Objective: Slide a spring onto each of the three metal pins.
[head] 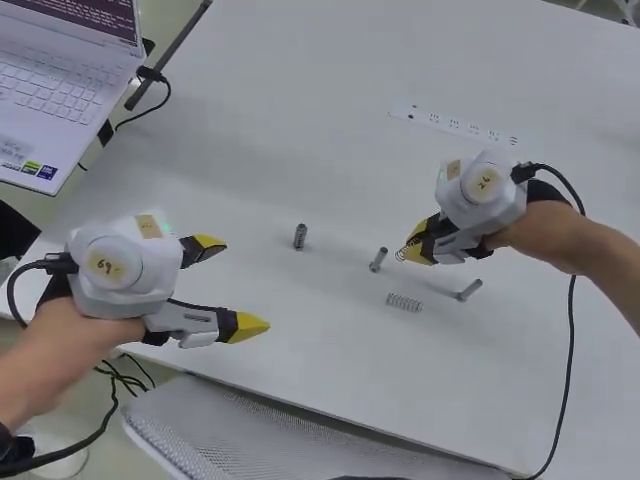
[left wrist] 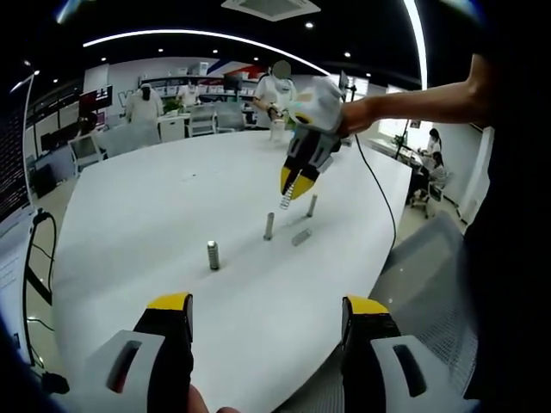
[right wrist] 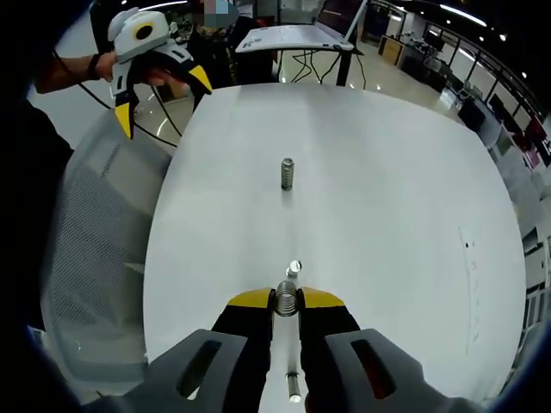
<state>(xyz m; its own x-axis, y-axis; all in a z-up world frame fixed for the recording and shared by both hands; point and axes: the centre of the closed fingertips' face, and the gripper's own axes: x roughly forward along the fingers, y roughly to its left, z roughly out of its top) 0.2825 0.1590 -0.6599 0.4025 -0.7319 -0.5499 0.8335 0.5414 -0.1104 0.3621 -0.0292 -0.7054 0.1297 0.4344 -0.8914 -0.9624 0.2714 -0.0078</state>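
White matte table (head: 330,100): broad, smooth. My left gripper (head: 228,284): jaws apart, idle. My right gripper (head: 412,252): clamped on a coiled wire spring (right wrist: 286,298), near the upright bare pin (head: 378,260). Step judged: second pin; next, centre coil over tip, lower. Sprung pin (head: 300,237): done. Third pin (head: 468,290): cylindrical, lying flat. Loose spring (head: 404,302): nearby.

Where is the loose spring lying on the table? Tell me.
In the head view the loose spring lies flat on the table, right of centre, nearer the person than the bare upright pin and just left of the pin lying flat.
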